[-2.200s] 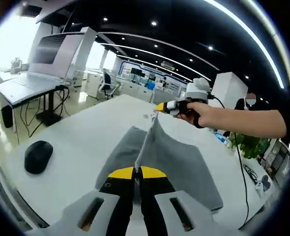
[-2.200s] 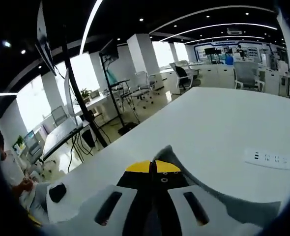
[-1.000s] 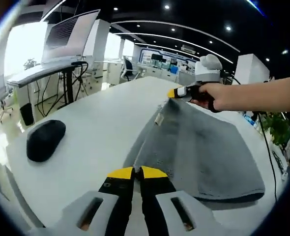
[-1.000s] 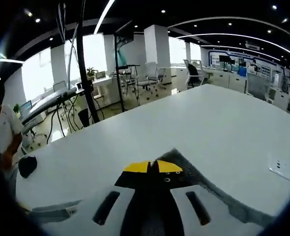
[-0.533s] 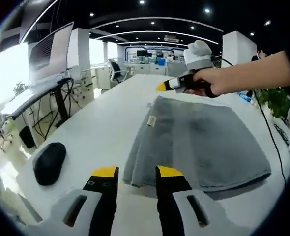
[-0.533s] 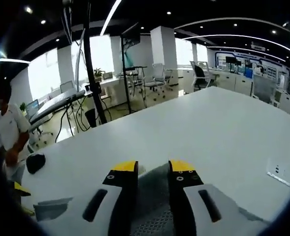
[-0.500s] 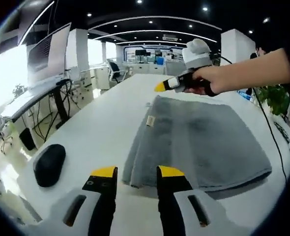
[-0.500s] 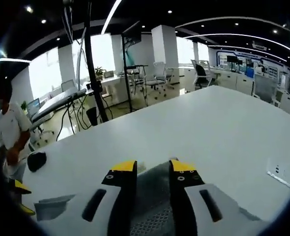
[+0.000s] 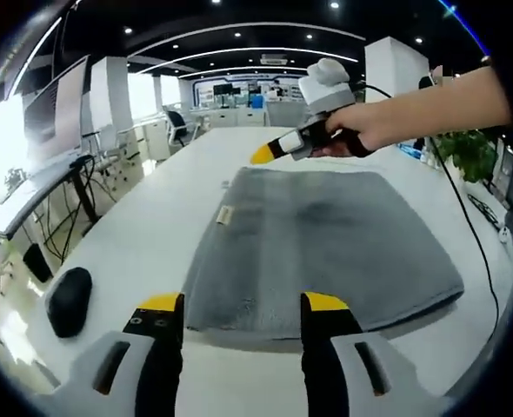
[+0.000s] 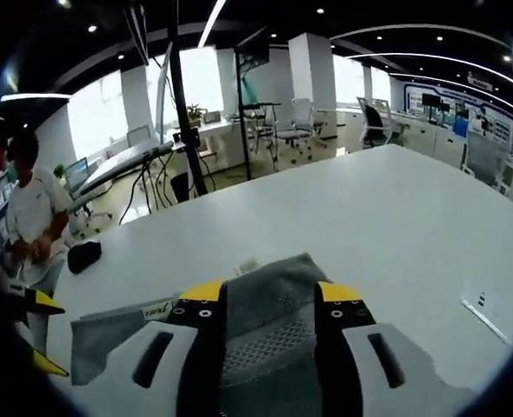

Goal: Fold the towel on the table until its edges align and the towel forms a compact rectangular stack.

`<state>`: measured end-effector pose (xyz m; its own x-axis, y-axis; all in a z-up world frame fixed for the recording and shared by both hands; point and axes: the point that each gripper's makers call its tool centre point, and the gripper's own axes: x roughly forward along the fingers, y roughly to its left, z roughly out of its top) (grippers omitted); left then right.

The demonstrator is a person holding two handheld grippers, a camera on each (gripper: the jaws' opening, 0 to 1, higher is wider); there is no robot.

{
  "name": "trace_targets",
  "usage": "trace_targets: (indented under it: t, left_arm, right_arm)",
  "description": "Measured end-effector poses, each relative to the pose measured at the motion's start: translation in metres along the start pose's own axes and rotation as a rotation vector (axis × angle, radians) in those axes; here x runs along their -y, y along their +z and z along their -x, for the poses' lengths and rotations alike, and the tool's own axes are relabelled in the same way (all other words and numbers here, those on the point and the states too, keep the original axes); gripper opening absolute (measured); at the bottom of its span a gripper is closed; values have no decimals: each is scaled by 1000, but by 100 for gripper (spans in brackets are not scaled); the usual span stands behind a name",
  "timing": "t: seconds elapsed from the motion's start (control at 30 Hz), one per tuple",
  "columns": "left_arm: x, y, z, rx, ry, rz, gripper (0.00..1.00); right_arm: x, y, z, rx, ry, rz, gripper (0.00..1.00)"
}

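Left tongs point(image 9: 243, 304) stand wide apart, their yellow-tipped black jaws gripping nothing, poised just short of the near edge of the grey towel point(image 9: 326, 234). Right tongs point(image 10: 271, 292) are likewise spread wide with nothing between them, the towel's far corner lying in the gap below their tips; in the left gripper view they point(image 9: 263, 155) hang just over the towel's far edge, held by a person's hand point(image 9: 361, 129).

That towel is a soft, nubbly terry cloth, folded into a doubled, roughly rectangular slab lying flat on the smooth white table point(image 9: 152, 234). Seen along the left tongs, its long axis runs across the view, with the layered fold edge on the left side, where a small tag point(image 9: 224, 215) sticks out.

Left gripper view adds a black rounded mouse point(image 9: 68, 301) on the table, well apart from the towel. Right gripper view shows a white power strip point(image 10: 485, 309) lying flat on the table to the right.
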<state>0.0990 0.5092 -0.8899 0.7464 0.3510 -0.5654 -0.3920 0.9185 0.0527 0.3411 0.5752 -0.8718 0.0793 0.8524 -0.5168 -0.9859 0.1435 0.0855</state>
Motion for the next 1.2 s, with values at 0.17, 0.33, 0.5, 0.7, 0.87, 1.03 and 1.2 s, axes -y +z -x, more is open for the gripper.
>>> trace_targets:
  t: [0.17,0.33,0.5,0.7,0.87,1.03,1.2]
  left_arm:
    - [28,2,3,-12,-60,-31,56]
    - [53,9,8,-16,-109,-77,56]
    - [67,19,13,-9,-132,-93,58]
    - [78,27,16,8,-144,-95,61]
    - [88,27,14,25,-178,-97,72]
    - [111,26,17,18,-241,-111,76]
    - [141,24,21,1,-319,-140,76]
  right_arm:
    - [7,-9,13,-15,3,11,39]
    - [10,-20,29,-22,0,2,40]
    - [16,-20,51,-31,-6,17,40]
    - [35,-17,81,-16,-40,8,40]
    - [47,-19,102,-13,-58,12,40]
    - [63,-32,125,-70,-96,118,41]
    - [69,-43,146,-84,-94,139,41]
